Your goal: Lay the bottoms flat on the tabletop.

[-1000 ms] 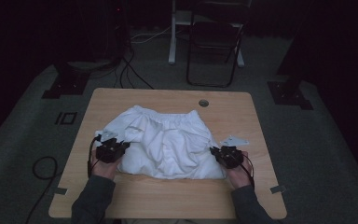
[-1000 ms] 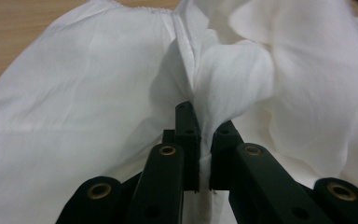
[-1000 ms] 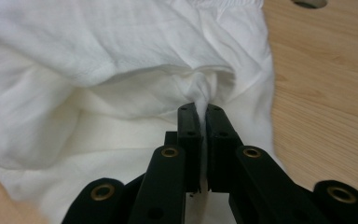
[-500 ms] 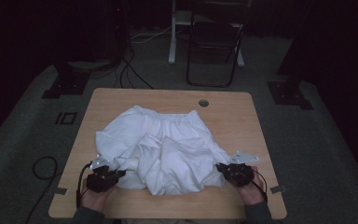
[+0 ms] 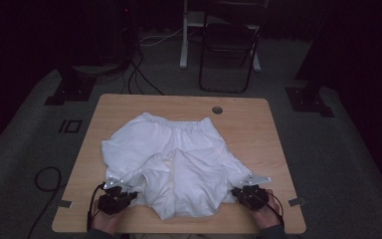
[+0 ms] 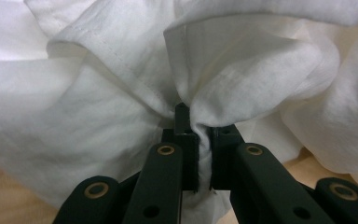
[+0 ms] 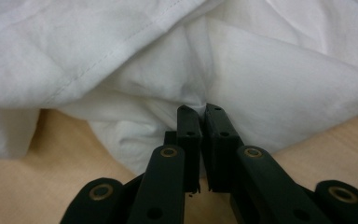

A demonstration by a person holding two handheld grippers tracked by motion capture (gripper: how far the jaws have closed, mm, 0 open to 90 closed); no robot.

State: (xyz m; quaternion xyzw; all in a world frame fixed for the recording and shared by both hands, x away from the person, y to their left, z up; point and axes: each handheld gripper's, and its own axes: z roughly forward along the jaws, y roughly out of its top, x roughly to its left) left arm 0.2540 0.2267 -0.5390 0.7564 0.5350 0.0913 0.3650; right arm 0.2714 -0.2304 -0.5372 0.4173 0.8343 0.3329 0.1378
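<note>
A pair of white shorts (image 5: 171, 149) lies spread on the wooden table (image 5: 258, 124), elastic waistband toward the far side, both leg ends bunched near the front edge. My left gripper (image 5: 129, 191) sits at the front left, shut on a fold of the left leg's hem; in the left gripper view the white cloth (image 6: 121, 93) is pinched between the black jaws. My right gripper (image 5: 238, 191) sits at the front right, shut on the right leg's edge, with the white cloth (image 7: 261, 79) caught at the jaw tips.
A round cable hole (image 5: 217, 109) is in the table's far side. A dark folding chair (image 5: 229, 45) stands behind the table. Stand bases (image 5: 69, 89) and cables (image 5: 45, 179) lie on the grey floor. Both hands rest at the table's front edge.
Both grippers have drawn back toward the front edge and sunk, pulling the shorts' leg ends with them. The cloth now lies bunched nearer the front.
</note>
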